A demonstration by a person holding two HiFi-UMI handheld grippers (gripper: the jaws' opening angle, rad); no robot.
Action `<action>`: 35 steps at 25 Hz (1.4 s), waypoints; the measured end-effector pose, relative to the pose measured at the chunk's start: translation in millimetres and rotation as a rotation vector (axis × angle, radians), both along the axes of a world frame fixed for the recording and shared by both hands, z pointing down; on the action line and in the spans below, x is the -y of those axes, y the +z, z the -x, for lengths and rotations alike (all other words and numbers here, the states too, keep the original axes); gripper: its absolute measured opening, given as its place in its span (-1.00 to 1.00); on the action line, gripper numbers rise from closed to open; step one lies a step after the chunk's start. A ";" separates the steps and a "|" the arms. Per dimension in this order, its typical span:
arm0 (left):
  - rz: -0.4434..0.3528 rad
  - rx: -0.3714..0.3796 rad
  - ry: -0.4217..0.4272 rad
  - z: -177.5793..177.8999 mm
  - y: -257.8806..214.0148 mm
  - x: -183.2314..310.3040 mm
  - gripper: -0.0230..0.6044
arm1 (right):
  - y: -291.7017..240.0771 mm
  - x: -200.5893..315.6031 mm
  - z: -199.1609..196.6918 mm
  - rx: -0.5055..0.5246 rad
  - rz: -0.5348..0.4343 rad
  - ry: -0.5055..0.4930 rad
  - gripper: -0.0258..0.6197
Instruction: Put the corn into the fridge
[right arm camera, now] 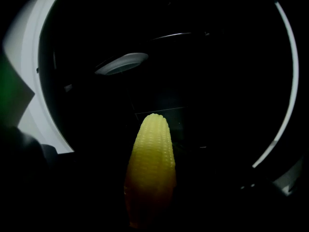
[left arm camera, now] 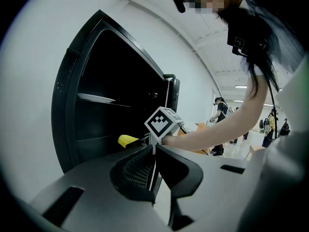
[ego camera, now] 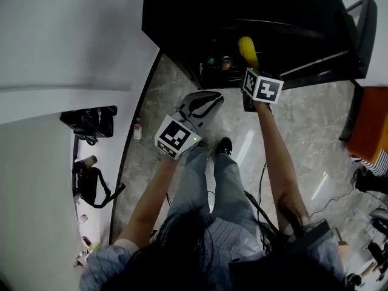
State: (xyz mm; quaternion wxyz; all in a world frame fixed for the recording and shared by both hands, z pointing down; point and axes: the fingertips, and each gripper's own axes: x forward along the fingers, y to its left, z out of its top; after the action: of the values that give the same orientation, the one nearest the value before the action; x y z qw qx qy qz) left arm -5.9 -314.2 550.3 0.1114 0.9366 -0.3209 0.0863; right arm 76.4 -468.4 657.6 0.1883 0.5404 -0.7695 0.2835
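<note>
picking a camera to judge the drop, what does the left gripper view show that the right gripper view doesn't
Only the left gripper view: the left hand-held gripper, jaws together and empty, the right hand-held gripper with its marker cube, the person's arm, and people in the room behind.
Only the right gripper view: the kernels of the corn up close, tip aimed into the dark interior.
Both: the corn, the open black fridge and a white plate inside it.
</note>
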 end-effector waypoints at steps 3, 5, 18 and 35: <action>0.002 0.003 0.002 1.8 2.7 5.1 -0.89 | 8.7 14.0 6.6 -0.041 -0.010 -0.034 -0.12; 0.004 0.004 0.002 2.7 4.2 7.5 -0.89 | 15.3 21.7 11.1 -0.071 -0.011 -0.057 -0.12; 0.032 0.028 0.008 10.8 16.3 5.2 -0.89 | 35.8 62.4 18.5 -0.183 0.003 -0.101 -0.12; 0.065 0.042 0.023 0.3 26.0 0.9 -0.89 | 38.7 95.6 16.3 -0.206 0.007 -0.220 -0.12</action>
State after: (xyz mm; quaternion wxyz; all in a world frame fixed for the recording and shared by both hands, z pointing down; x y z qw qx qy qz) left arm -6.2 -315.1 576.3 0.1339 0.9341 -0.3096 0.1174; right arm 60.1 -564.0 696.3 0.2979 0.4783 -0.7998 0.2069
